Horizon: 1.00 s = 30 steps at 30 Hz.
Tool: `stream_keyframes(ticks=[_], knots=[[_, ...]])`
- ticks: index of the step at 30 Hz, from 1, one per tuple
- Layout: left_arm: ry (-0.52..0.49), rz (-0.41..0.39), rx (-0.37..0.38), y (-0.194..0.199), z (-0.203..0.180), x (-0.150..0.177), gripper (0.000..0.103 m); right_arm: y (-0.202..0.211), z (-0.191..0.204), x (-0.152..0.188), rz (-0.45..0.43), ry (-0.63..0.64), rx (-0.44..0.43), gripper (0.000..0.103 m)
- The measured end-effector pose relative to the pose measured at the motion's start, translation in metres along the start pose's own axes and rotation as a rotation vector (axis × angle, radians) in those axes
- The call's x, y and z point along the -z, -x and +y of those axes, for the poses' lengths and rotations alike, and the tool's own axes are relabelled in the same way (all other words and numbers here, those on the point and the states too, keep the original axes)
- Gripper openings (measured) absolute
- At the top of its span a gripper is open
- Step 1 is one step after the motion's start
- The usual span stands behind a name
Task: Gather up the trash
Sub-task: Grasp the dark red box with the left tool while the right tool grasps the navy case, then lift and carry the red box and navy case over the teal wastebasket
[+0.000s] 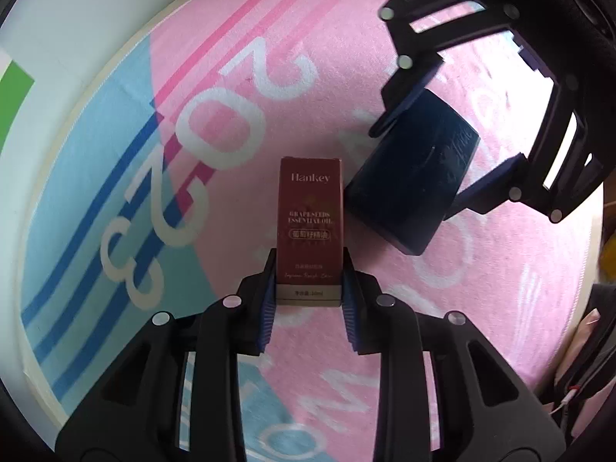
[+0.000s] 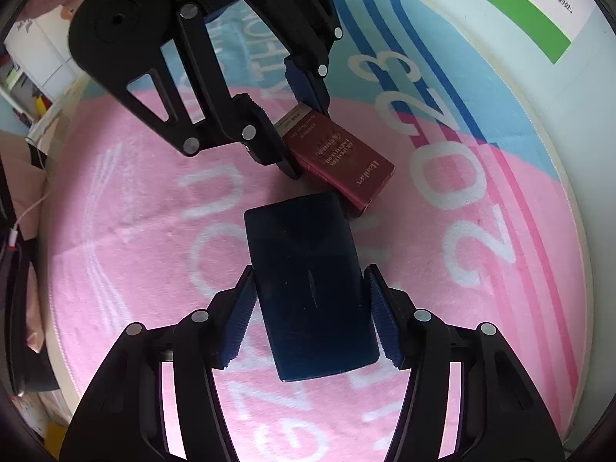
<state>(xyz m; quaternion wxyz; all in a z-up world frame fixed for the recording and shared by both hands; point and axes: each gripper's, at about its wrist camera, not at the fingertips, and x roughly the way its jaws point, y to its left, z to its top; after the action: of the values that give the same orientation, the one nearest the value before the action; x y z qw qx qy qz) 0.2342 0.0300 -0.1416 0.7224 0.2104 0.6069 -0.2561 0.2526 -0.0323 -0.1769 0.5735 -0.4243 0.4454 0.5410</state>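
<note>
My left gripper (image 1: 309, 273) is shut on a dark red "Hankey" essential-oil box (image 1: 310, 223), held by its lower end over the pink and blue mat. The red box also shows in the right wrist view (image 2: 338, 154), between the left gripper's pads (image 2: 304, 81). My right gripper (image 2: 310, 308) is shut on a dark blue box (image 2: 308, 285), gripped across its width. The blue box also shows in the left wrist view (image 1: 414, 177), with the right gripper (image 1: 442, 146) around it at the upper right. The two boxes are close together, nearly touching.
A round pink and light-blue mat (image 1: 346, 77) printed with "2023" lies under both grippers, with a cream rim (image 2: 554, 161). A white surface with a green band (image 2: 519, 4) lies beyond it. Cables and bags (image 2: 19, 231) sit at the mat's edge.
</note>
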Motion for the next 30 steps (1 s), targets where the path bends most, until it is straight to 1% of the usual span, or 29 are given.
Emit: stream_keyframes(ticks=[2,4,6,8,12,16,18,19,21,25,30], knots=[[0.006,-0.008,-0.015,0.005,-0.002,0.005,0.027,0.007,0.005,0.003,-0.003,-0.026,0.012,0.057],[0.013,-0.015,-0.033,0.01,-0.004,0.007,0.027,0.016,0.006,0.009,-0.01,-0.081,-0.003,0.056],[0.035,-0.022,-0.04,0.019,-0.008,0.012,0.027,0.026,0.009,0.015,-0.031,-0.141,0.006,0.056],[0.046,-0.029,-0.062,0.026,-0.013,0.015,0.027,0.036,0.011,0.016,-0.052,-0.209,0.013,0.056],[0.053,-0.037,-0.1,0.036,-0.028,0.027,0.027,0.051,0.02,0.031,-0.079,-0.337,0.043,0.056],[0.062,-0.047,-0.129,0.043,-0.047,0.04,0.027,0.064,0.039,0.051,-0.079,-0.414,0.093,0.057],[0.055,-0.07,-0.153,0.048,-0.056,0.046,0.027,0.068,0.05,0.061,-0.082,-0.447,0.126,0.057],[0.056,-0.076,-0.155,0.043,-0.056,0.039,0.027,0.071,0.056,0.064,-0.081,-0.466,0.142,0.057],[0.057,-0.086,-0.16,0.044,-0.062,0.043,0.027,0.078,0.067,0.073,-0.083,-0.51,0.172,0.057],[0.035,-0.1,-0.165,0.049,-0.081,0.056,0.027,0.083,0.087,0.084,-0.094,-0.593,0.221,0.057],[-0.032,-0.111,-0.176,0.054,-0.103,0.067,0.027,0.095,0.12,0.095,-0.104,-0.676,0.273,0.057]])
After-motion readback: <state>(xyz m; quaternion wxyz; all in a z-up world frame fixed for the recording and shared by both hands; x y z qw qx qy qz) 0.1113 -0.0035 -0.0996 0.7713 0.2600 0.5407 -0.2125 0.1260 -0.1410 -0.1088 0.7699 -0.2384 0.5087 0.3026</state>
